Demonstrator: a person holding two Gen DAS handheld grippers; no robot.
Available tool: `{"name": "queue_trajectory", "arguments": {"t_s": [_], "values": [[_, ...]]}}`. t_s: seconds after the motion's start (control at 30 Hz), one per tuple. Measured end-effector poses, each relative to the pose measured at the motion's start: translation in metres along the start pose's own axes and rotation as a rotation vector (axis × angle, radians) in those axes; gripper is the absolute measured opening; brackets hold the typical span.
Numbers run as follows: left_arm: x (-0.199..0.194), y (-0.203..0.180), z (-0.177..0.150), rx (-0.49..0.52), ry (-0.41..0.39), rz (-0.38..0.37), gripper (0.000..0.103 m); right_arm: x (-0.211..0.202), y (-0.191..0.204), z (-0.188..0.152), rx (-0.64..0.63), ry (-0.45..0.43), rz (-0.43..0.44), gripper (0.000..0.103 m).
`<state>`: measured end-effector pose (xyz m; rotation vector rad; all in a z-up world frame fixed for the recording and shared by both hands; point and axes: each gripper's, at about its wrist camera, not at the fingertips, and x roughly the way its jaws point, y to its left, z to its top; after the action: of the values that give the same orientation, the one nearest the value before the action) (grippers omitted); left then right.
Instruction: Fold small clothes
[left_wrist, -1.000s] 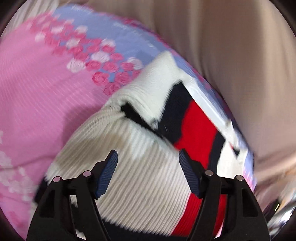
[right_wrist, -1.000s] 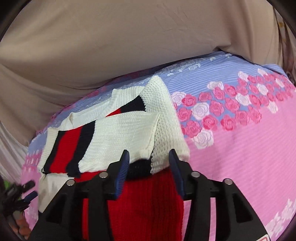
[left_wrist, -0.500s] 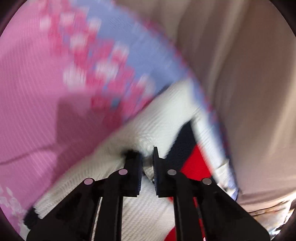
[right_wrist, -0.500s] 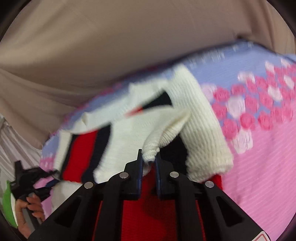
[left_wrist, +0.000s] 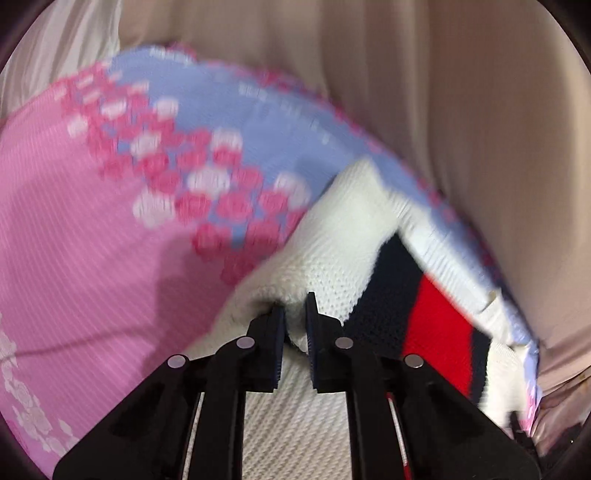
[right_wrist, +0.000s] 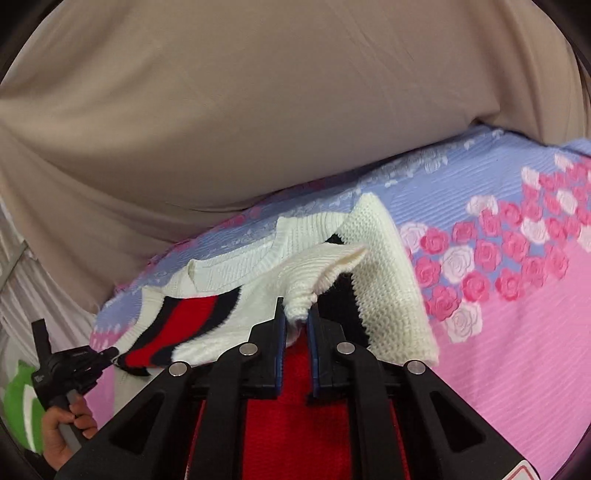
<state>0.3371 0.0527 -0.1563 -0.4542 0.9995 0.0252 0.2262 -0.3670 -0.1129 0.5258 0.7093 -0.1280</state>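
No legible text on any surface. Small white markings on the black handheld gripper (right_wrist: 70, 365), far left of the fingers, are unreadable.

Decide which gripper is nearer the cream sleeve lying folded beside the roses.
Right. The right gripper, jaws shut on a cream fold of the sweater, sits just left of the sleeve; the left gripper pinches the striped edge at the far side.

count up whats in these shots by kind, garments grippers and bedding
knitted sweater: 1
grippers: 2, the left gripper and the right gripper, each shut on the sweater's white knit
floral bedsheet: 1
beige sheet behind: 1
total: 5
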Motion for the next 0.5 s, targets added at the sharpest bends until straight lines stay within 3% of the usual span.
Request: {"name": "queue_trajectory", "arguments": {"t_s": [0.07,0.1,0.17,0.2,0.27,0.33,0.37,0.43,0.5], "values": [[0.000,-0.001,-0.003,0.017,-0.005,0.016,0.011,0.033,-0.016,-0.010,0.034,0.129,-0.068,0.009],[0.000,-0.001,-0.005,0.035,-0.014,0.030,0.013,0.035,-0.022,-0.017,0.051,0.145,-0.071,0.009],[0.004,0.000,-0.008,0.059,-0.004,0.059,0.017,0.022,-0.016,-0.012,0.033,0.088,-0.048,0.010],[0.003,0.000,-0.010,0.068,0.005,0.066,0.023,0.017,-0.011,-0.011,0.015,0.066,-0.049,0.014],[-0.007,-0.002,-0.016,0.119,-0.002,0.091,0.034,0.027,-0.013,-0.012,0.011,0.130,-0.096,0.017],[-0.030,0.003,-0.025,0.195,-0.036,0.124,0.061,0.024,-0.018,-0.019,0.056,0.156,-0.106,0.019],[-0.039,0.006,-0.030,0.220,-0.046,0.125,0.065,0.008,-0.018,-0.023,0.068,0.139,-0.103,0.019],[-0.064,0.023,-0.047,0.274,-0.036,0.116,0.075,-0.028,-0.016,-0.035,0.052,0.114,-0.122,0.030],[-0.088,0.052,-0.070,0.283,0.010,0.103,0.077,-0.065,-0.014,-0.059,0.026,0.109,-0.146,0.056]]}}
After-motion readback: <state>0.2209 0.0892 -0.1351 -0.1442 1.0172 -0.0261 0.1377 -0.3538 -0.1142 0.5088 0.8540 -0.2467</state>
